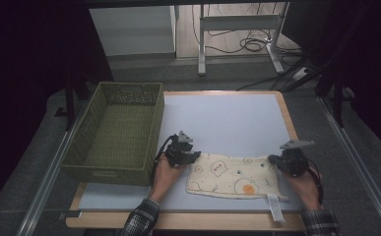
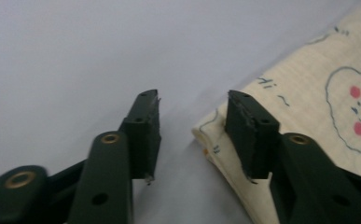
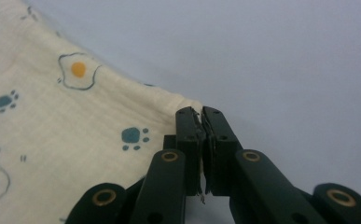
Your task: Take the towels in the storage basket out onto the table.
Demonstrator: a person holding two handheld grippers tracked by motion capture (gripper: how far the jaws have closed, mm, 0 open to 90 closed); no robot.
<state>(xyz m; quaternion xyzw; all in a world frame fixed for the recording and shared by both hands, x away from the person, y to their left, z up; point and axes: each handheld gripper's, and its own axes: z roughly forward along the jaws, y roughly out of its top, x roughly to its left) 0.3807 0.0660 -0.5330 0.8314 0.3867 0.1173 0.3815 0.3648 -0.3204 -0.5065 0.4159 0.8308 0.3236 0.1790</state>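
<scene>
A cream cloth (image 1: 232,178) printed with fried eggs and paw marks lies folded flat near the front of the pale table (image 1: 227,118). My left gripper (image 1: 192,156) is at the cloth's left end. In the left gripper view the left gripper (image 2: 192,100) is open, with the cloth's corner (image 2: 211,135) lying between the jaws beside the right pad, unpinched. My right gripper (image 1: 275,161) is at the cloth's far right corner. In the right gripper view the right gripper (image 3: 200,113) is shut, with the cloth's (image 3: 52,130) corner edge pinched between the jaws.
An empty green woven basket (image 1: 104,173) stands at the table's left side, close to my left hand. A white label strip (image 1: 275,206) trails from the cloth's front right corner toward the table's wooden front edge. Desk legs and cables are on the floor beyond.
</scene>
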